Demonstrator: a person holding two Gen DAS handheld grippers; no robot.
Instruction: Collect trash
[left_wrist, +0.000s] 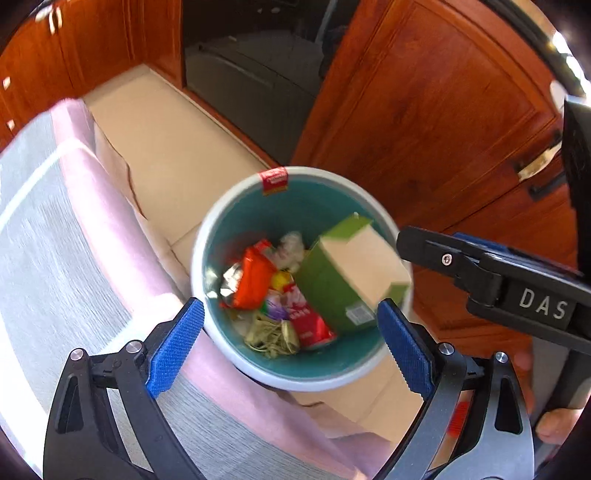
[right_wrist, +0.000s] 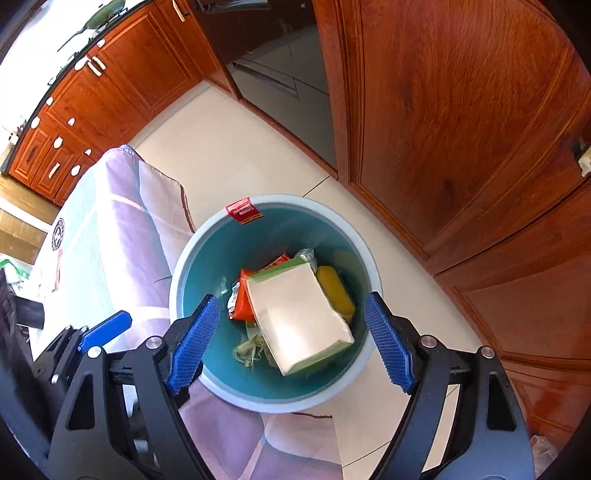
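Right wrist alone shows yellow packet (right_wrist: 335, 292) beside green box (right_wrist: 299, 314).

Bright daylight; left wrist view motion-blurred, right wrist view sharp; fisheye-warped edges.

Bin (left_wrist: 207, 236): blurring in the left wrist view; near rim (right_wrist: 266, 404) passing behind the blue fingers (right_wrist: 192, 350) in the right wrist view.

Green and white box (right_wrist: 299, 317): covering most of the trash beneath it; its barcode (left_wrist: 360, 314) smearing beyond reading.

Orange wrapper (right_wrist: 242, 301), yellow packet (right_wrist: 336, 291) and pale strands (right_wrist: 249, 354): each showing only in part from under the box.

Red label (right_wrist: 242, 210) on the far rim: print too small to read.

Tablecloth (right_wrist: 107, 236): running out of frame at left and near edges.

Cabinet door (right_wrist: 461, 110): getting cut off at the right.

Right gripper (left_wrist: 402, 240) in the left wrist view: only one finger showing.
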